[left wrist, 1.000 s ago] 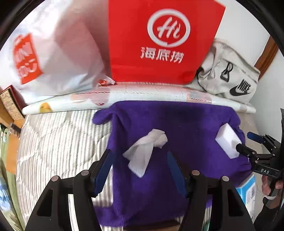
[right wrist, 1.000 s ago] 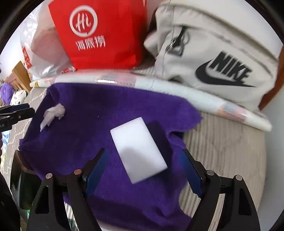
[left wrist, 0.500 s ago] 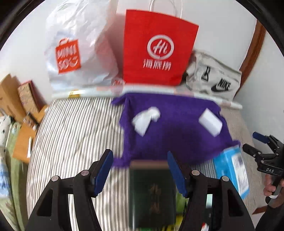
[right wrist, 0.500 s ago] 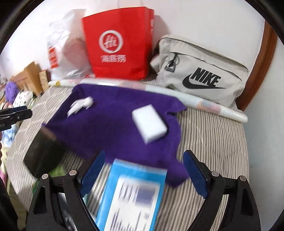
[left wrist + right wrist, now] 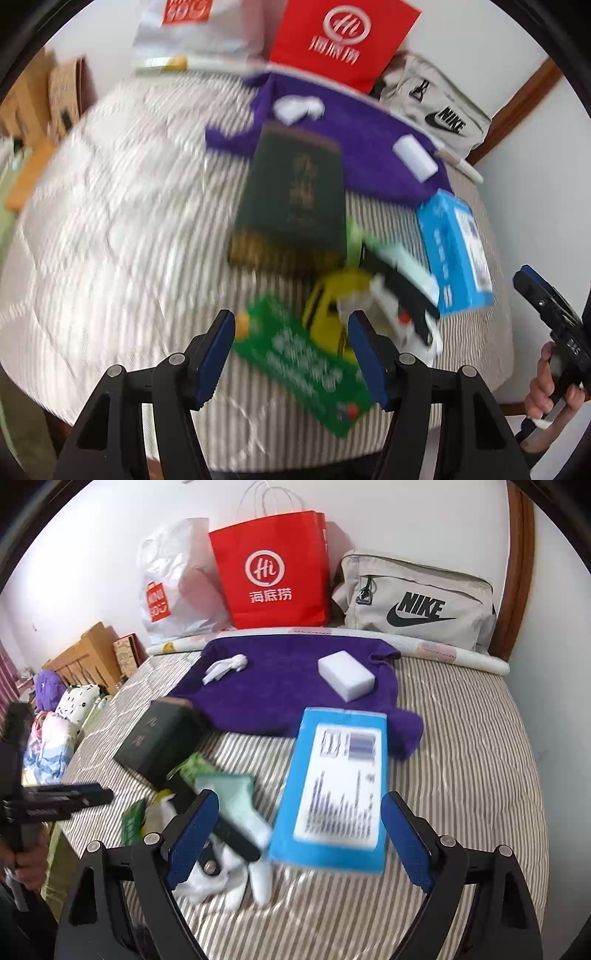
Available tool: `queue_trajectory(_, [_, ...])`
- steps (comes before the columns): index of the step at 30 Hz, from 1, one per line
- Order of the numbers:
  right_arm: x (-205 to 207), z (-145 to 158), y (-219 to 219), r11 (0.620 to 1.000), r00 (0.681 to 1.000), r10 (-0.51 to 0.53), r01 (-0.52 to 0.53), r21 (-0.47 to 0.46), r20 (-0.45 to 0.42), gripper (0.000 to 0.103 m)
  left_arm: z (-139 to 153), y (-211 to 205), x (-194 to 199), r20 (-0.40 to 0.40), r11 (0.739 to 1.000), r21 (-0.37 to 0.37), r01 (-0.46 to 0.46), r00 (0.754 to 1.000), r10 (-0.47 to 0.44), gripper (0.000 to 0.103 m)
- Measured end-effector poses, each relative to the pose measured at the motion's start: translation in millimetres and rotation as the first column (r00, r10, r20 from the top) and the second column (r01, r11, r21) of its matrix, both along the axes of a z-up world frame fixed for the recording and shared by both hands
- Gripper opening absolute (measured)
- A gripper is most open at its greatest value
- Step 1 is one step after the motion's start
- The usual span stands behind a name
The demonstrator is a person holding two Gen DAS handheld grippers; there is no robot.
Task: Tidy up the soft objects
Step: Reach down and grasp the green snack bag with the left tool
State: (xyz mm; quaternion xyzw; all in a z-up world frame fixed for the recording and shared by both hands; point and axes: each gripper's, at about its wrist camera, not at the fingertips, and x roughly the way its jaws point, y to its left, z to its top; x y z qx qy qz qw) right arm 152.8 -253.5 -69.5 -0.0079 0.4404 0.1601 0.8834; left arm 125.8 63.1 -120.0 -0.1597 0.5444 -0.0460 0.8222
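A purple towel (image 5: 280, 686) lies at the far side of the striped bed, with a white sponge block (image 5: 345, 675) and a crumpled white tissue (image 5: 225, 668) on it. They also show in the left wrist view: towel (image 5: 369, 147), sponge (image 5: 415, 158), tissue (image 5: 297, 108). White socks (image 5: 240, 871) lie near the front edge. My left gripper (image 5: 291, 354) is open and empty above a green packet (image 5: 303, 365). My right gripper (image 5: 295, 842) is open and empty over a blue box (image 5: 336, 786).
A dark green book (image 5: 157, 734), a yellow item (image 5: 332, 306) and a black-and-white object (image 5: 402, 295) lie mid-bed. A red paper bag (image 5: 273, 572), a white plastic bag (image 5: 173, 587) and a grey Nike bag (image 5: 417, 602) stand along the wall. Wooden furniture (image 5: 85, 657) stands left.
Both grippers have pulled back from the purple towel toward the bed's front edge, both still open. The book, blue box, green packet and socks have come into view.
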Motion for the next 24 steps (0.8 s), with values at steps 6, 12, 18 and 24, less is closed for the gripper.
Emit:
queue_trajectory(6, [-38,-6,7,0.999,0.999,0.037,-0.037,-0.001,0.031,0.089,-23,-7,-13,-0.059,0.999,-0.028,-0.041,0.997,0.04,0.062])
queue_trajectory(12, [-62,-18,10,0.997,0.997,0.071,-0.071,0.016,0.017,0.089,-39,-14,-2,-0.113,0.995,-0.033,-0.092,0.99,0.088,0.062])
queue_trajectory(18, [-69,-29,6,0.997,0.997,0.074,-0.074,0.009,-0.005,0.089,-43,-32,4,-0.095,0.993,0.077,-0.087,0.991,0.094,0.062])
queue_trajectory(24, [-70,-38,6,0.998,0.997,0.065,-0.065,0.019,-0.033,0.089,-41,-40,4,-0.05,0.996,0.083,-0.035,0.998,0.039,0.051])
